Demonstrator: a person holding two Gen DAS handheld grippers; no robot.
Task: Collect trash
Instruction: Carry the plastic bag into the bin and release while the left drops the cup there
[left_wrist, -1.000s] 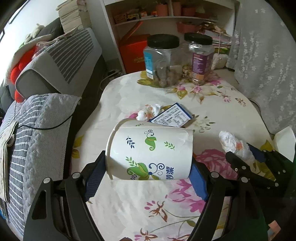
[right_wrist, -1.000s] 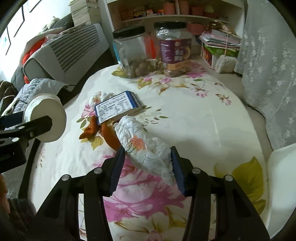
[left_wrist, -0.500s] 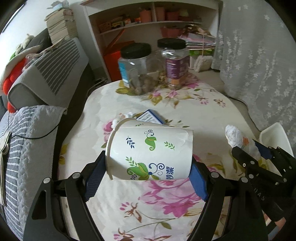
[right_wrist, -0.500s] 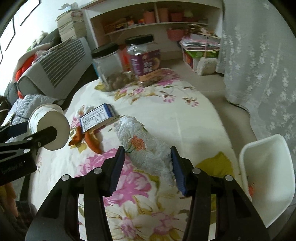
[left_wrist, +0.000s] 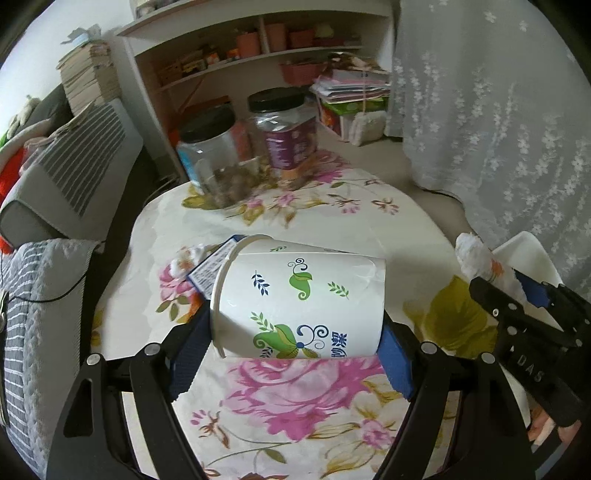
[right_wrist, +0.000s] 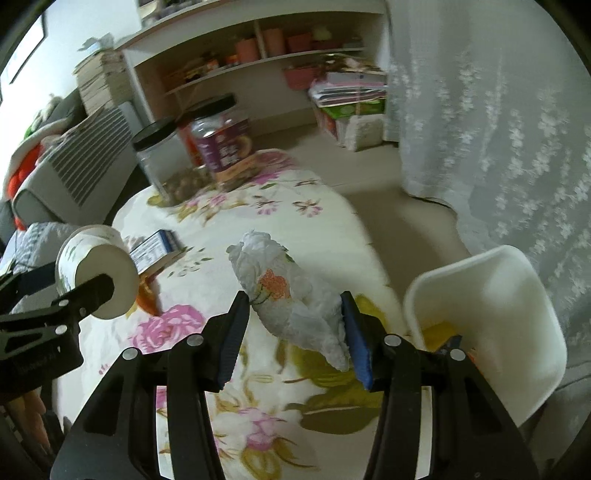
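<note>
Nearest the left camera, the left gripper (left_wrist: 295, 343) is clamped end to end on a white paper cup printed with green leaves and blue script (left_wrist: 299, 302), which lies on its side above the flowered tablecloth (left_wrist: 295, 398). The cup is probably light and thin-walled; its wall is already creased near the right pad, so a firm squeeze would likely crush it. At right, the right gripper (right_wrist: 293, 332) is closed on a crumpled white tissue wad with an orange print (right_wrist: 288, 295); soft and nearly weightless, it likely needs only a pinch through its bulk. Just right of it, beside the table, stands a white plastic bin (right_wrist: 517, 295). Farther left on the cloth lie a flat blue-edged packet with a printed label (right_wrist: 155, 249) and a small crumpled scrap (left_wrist: 184, 256). At the far edge stand two clear black-lidded jars (left_wrist: 284, 136).
</note>
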